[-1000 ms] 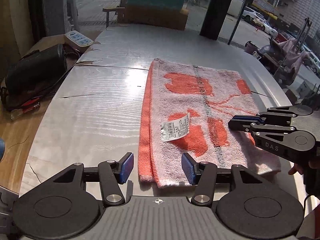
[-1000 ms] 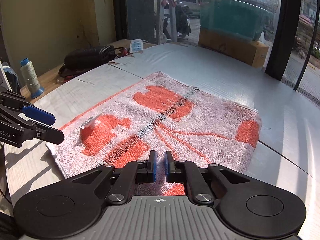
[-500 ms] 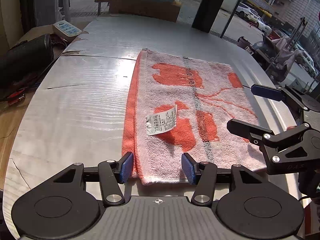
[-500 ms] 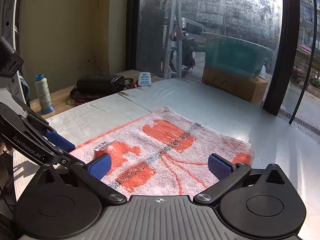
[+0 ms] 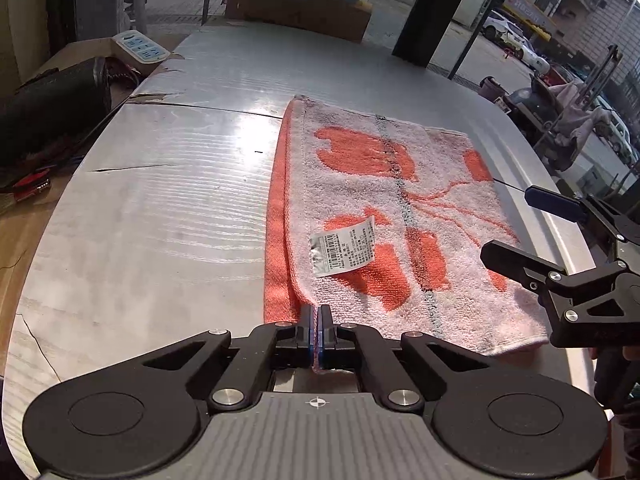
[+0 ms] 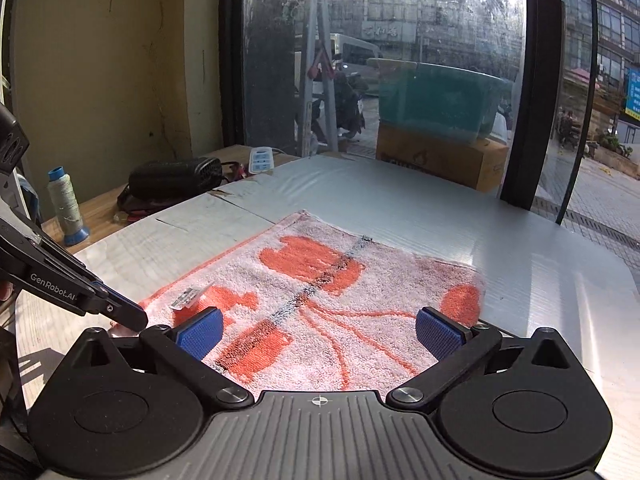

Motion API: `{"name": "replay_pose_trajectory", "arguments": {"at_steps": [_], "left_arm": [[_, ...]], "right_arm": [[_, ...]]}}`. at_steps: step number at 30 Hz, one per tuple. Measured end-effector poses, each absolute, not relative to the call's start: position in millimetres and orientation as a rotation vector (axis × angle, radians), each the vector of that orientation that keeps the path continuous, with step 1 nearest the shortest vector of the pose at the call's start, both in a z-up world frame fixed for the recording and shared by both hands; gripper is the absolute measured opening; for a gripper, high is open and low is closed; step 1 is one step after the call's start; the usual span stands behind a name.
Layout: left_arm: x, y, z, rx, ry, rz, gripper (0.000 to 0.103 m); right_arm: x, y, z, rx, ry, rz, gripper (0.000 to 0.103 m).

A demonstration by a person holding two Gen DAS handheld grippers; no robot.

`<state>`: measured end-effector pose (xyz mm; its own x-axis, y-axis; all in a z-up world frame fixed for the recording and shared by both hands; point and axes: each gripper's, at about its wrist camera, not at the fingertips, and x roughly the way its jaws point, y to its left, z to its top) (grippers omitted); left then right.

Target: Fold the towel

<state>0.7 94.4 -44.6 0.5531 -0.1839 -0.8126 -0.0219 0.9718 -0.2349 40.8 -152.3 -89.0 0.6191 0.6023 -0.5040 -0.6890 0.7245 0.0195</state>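
Since half second ago, our left gripper point(image 5: 317, 326) has gone from spread to pinched on near corner of towel point(image 5: 384, 216). Our right gripper point(image 6: 318, 334) stays spread wide, blue ribbed pads over near edge. Towel lies folded flat on ridged silvery table point(image 5: 168, 208): looped pink terry, orange blotches, grey stripe, paper barcode tag point(image 5: 343, 246) curling upward.

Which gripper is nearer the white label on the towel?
Left. The left gripper is shut on the towel edge just below the label; the right gripper hovers open farther right.
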Motion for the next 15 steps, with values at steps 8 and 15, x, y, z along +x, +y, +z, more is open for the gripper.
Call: {"name": "replay_pose_trajectory", "arguments": {"at_steps": [8,15], "left_arm": [[1,91,2,-0.125,0.825,-0.097,0.001],[7,115,-23,-0.137,0.904,0.027,0.001]], "right_arm": [[44,-163,-89,-0.18,0.515,0.717,0.103],[44,-170,-89,-0.186,0.513,0.733,0.103]]}}
